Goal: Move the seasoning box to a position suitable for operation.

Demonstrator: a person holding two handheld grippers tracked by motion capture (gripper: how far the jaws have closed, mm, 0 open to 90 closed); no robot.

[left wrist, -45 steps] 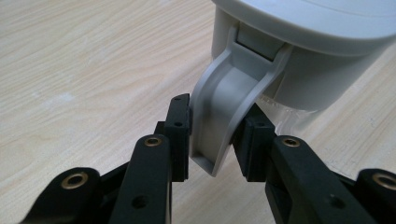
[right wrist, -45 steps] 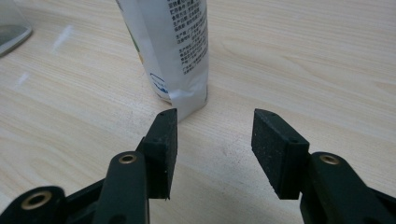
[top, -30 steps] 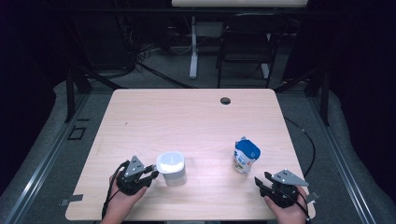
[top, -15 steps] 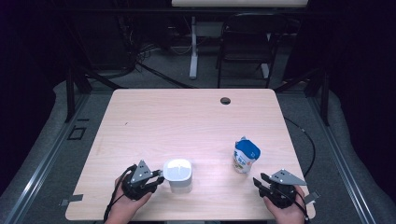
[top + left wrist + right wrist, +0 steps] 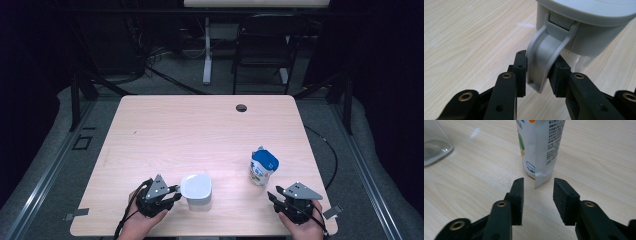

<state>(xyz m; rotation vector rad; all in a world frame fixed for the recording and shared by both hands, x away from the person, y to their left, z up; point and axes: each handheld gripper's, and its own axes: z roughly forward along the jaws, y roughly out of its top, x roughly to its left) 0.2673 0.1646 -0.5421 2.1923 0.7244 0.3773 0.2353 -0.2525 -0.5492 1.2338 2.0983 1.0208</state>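
Left to right along the near edge of the table (image 5: 165, 125). My left gripper (image 5: 537, 72), near the near-left corner, is clenched on the grey handle (image 5: 545, 57) of one lidded container (image 5: 196, 188), whose body stands on the table just beside the gripper, left of the middle of the near edge. In the left gripper view the jaws pinch the handle's lower end from both sides, and the handle joins the lid rim by what looks like a hinge. In the right gripper view the container's lower wall (image 5: 434, 143) looks clear, like glass.

One blue-and-white pouch (image 5: 263, 166) stands upright toward the near-right corner, well apart from the container. My right gripper (image 5: 537, 195), at the near-right corner, is released: its jaws stand apart with the pouch's back seam just beyond them, touching nothing.

Risk, as I judge it: the grasp sits low on a curved, possibly hinged handle, so a lift or tilt could let the container swing or slip out. The pouch looks light and narrow-based; a nudge from one jaw before both close could topple it.

Count: one container, one pouch, two grippers, one round hole (image 5: 241, 107) near the table's far edge.
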